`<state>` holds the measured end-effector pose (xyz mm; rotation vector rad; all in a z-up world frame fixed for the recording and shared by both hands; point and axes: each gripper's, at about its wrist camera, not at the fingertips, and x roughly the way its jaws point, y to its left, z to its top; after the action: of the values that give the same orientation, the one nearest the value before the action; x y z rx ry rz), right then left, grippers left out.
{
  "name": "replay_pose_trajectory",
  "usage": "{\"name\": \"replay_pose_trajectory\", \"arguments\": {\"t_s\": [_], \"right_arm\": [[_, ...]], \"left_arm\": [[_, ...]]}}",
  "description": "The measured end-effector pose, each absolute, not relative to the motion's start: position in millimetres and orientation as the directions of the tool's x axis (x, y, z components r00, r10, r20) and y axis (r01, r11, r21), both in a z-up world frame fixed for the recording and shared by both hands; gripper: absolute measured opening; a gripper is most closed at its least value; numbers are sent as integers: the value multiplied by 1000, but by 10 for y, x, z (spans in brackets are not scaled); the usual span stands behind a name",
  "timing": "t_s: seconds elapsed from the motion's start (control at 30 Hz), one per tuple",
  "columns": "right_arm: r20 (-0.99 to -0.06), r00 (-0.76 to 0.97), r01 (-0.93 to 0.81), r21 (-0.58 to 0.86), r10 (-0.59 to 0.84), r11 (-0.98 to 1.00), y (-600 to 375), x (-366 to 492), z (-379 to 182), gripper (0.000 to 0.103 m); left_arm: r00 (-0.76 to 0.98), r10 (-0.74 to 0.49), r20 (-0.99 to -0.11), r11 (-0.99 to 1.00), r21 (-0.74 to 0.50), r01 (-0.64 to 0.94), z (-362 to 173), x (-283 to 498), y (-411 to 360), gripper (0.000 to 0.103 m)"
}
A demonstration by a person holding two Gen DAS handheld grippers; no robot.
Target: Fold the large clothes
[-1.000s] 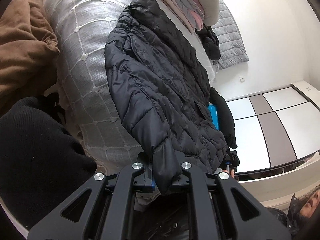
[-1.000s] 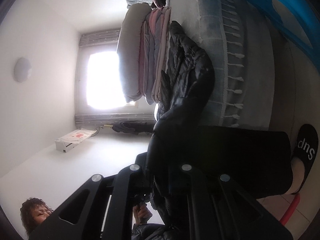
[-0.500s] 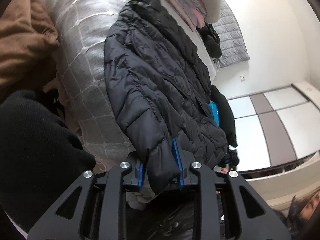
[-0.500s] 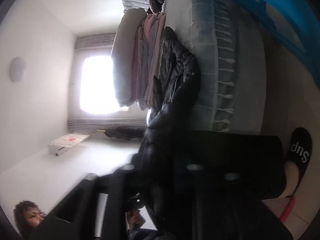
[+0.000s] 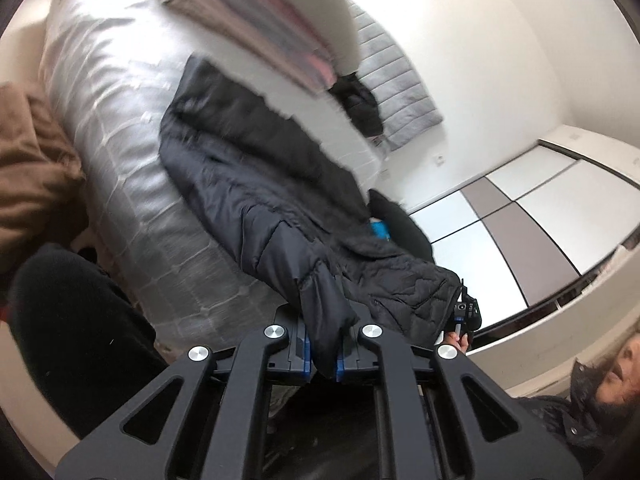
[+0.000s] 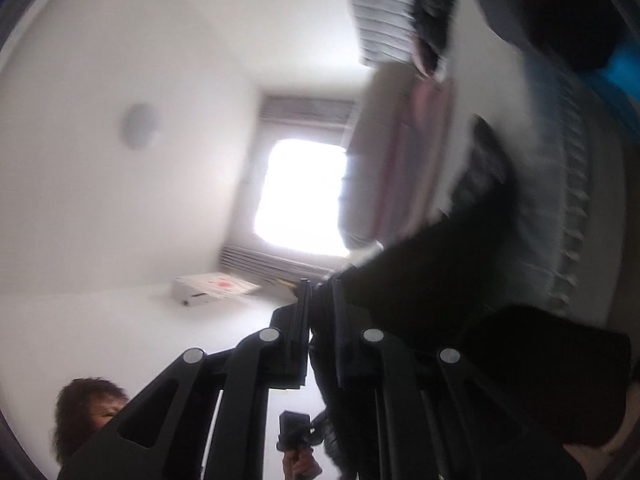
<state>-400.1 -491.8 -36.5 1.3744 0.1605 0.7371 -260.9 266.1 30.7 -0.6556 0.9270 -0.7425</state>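
A black quilted puffer jacket (image 5: 260,184) lies lengthwise on the grey bed cover (image 5: 120,128), its near end lifted off the bed. My left gripper (image 5: 322,344) has its blue pads (image 5: 305,346) closing tight on the sleeve cuff (image 5: 324,312). Across the hem, my right gripper (image 5: 462,308) shows small, held by a hand. In the blurred right wrist view the right gripper (image 6: 320,300) points up toward the ceiling. Its jaws are closing on dark jacket fabric (image 6: 420,288) that runs between them. The left gripper (image 6: 294,432) appears below it.
Folded blankets (image 5: 280,12) are stacked at the head of the bed. A brown garment (image 5: 32,168) lies at the left, and a black trouser leg (image 5: 72,320) is beside it. A blue item (image 5: 380,230) sits by the jacket. Wardrobe doors (image 5: 520,208) stand beyond the bed.
Both grippers rose and lifted the jacket's near end off the bed. The left jaws opened briefly, then shut again on the cuff. The right view swung up toward the ceiling.
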Motion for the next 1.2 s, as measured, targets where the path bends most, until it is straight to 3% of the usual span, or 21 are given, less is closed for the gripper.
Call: {"name": "replay_pose_trajectory", "arguments": {"t_s": [0.07,0.13,0.2,0.27,0.3,0.33,0.6,0.77,0.83,0.87,0.93,1.07,1.2], "right_arm": [[317,780,-402,914,539,45,-4998,-4092,-266,11],[267,790,-365,928,551,74,-5039,-4087,-286,11],[140,788,-257,960,599,114,-5022,-3972,-427,12],[-30,772,-81,986,635,145,-5024,-3849,-656,37],[-74,767,-25,989,637,146,-5040,-3830,-736,72],[-145,766,51,985,627,165,-5080,-3831,-831,81],[-318,580,185,948,750,259,-4940,-3749,-1148,88],[-256,475,92,966,842,242,-4614,-3802,-1170,88],[-262,464,48,961,847,271,-4502,-3851,-1091,86],[-275,465,35,955,841,293,-4455,-3874,-1048,80],[-331,473,37,933,817,357,-4393,-3918,-983,23],[-382,492,59,911,783,407,-4317,-3984,-938,13],[-268,566,-14,943,780,334,-4235,-4061,-677,10]], "left_arm": [[413,-789,-454,584,-764,275,356,-2668,2730,7],[414,-785,-461,585,-771,251,296,-2676,2780,7],[396,-789,-470,578,-787,215,143,-2641,2820,7],[383,-785,-487,586,-785,201,60,-2632,2809,7],[366,-787,-496,587,-785,199,7,-2622,2796,7],[361,-785,-504,592,-781,197,-19,-2622,2784,7],[334,-777,-534,611,-767,197,-75,-2600,2788,7],[328,-776,-538,611,-770,184,-91,-2565,2773,7],[327,-777,-538,610,-772,178,-93,-2559,2778,7],[327,-776,-540,611,-771,177,-92,-2559,2779,7],[325,-775,-542,613,-770,178,-86,-2561,2768,7],[327,-775,-540,611,-772,174,-94,-2565,2767,7],[341,-779,-527,605,-773,188,-49,-2616,2762,7]]}}
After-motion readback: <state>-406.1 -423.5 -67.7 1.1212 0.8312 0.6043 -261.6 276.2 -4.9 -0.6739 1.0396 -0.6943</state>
